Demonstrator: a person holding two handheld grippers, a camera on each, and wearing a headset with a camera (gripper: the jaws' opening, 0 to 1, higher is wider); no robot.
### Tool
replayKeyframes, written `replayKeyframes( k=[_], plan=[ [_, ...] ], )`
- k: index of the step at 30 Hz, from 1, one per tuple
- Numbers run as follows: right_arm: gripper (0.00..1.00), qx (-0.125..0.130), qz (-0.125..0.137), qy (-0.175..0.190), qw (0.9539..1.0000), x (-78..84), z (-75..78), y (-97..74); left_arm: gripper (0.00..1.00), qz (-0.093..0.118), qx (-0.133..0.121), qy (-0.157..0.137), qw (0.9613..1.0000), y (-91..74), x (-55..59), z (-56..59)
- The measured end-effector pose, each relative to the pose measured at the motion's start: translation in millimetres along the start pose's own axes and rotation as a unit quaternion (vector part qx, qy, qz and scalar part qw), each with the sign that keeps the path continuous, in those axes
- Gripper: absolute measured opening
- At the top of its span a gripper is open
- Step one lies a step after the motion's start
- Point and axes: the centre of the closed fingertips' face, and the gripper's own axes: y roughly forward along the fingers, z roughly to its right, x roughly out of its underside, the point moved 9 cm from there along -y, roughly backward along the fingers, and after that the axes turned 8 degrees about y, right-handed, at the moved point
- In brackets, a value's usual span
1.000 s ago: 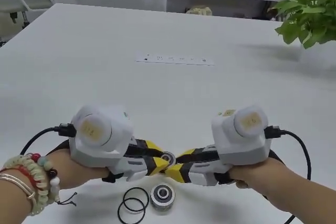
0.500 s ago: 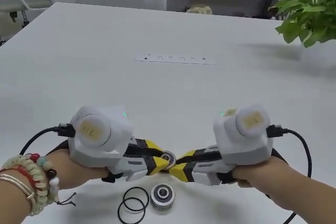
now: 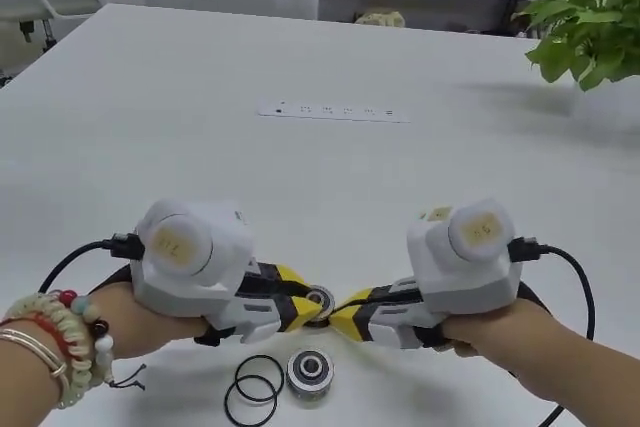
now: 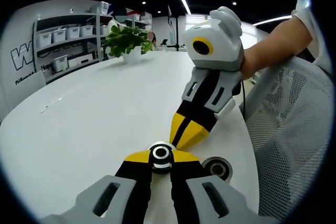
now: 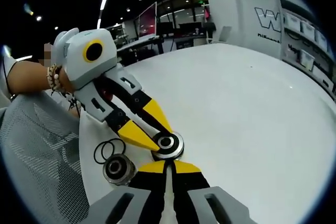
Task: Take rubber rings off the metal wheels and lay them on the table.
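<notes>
Low over the near edge of the table (image 3: 200,97), lifted clear of its top: a metal wheel (image 5: 168,143), flat face turned upward, axle roughly upright. Clamped across its rim by the left gripper (image 3: 303,309), jaws closed on it from the left side. Met from the opposite side by the right gripper (image 5: 168,167), jaws drawn together to a point, tips touching the wheel's near rim. Rubber ring (image 5: 182,145) caught between those tips or not: cannot tell. Dark band showing around the rim, so judged not yet stripped.

Both grippers lying nose to nose in the wheel's own plane, the right one nearer the free side of the ring — so the coming peel likely to run off along the axle rather than across the face.

Just below on the table, toward the near edge: two loose rings (image 3: 255,392) overlapping, and close beside them on the right a second wheel (image 3: 310,371) lying flat. Farther up the table, well apart, a white power strip (image 3: 333,112); at the far right, a green plant (image 3: 590,17).

Writing: a big "W" on the wall (image 5: 268,18) with a small line beneath it, too small to read — nothing legible on the grippers themselves
</notes>
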Motion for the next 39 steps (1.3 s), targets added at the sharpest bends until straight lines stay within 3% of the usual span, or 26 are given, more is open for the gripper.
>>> replayKeyframes(
  k=[10, 17, 21, 23, 28, 32, 35, 39],
  plan=[
    [0.00, 0.006, -0.003, 0.013, 0.9999, -1.4, 1.3, -0.8, 0.08, 0.000, 0.000, 0.000, 1.0000, 0.3, -0.1, -0.7],
    [0.00, 0.017, -0.006, 0.048, 0.9987, -3.0, 3.3, -2.6, 0.08, -0.001, 0.000, 0.001, 1.0000, 0.3, -0.1, -0.8],
    [0.00, 0.025, 0.002, 0.064, 0.9976, -4.8, 6.5, -6.0, 0.07, -0.001, 0.000, 0.001, 1.0000, 0.1, 0.0, -0.8],
    [0.00, 0.016, 0.018, 0.090, 0.9956, -8.2, 5.8, -7.9, 0.07, -0.002, 0.000, 0.001, 1.0000, 0.1, 0.1, -0.8],
    [0.00, 0.021, 0.011, 0.075, 0.9969, -7.2, 4.3, -6.6, 0.07, -0.001, 0.000, 0.000, 1.0000, -0.2, 0.1, -0.1],
    [0.00, 0.003, 0.023, 0.110, 0.9937, -9.4, 1.8, -8.7, 0.07, -0.002, 0.002, 0.002, 1.0000, -0.4, 0.0, 0.2],
    [0.00, 0.012, 0.019, 0.090, 0.9957, -9.7, -0.1, -8.1, 0.08, -0.002, 0.001, 0.003, 1.0000, -0.5, -0.1, 0.1],
    [0.00, 0.010, 0.019, 0.090, 0.9957, -10.6, -1.3, -8.0, 0.08, -0.001, 0.001, 0.003, 1.0000, -0.4, 0.0, 0.0]
  ],
)
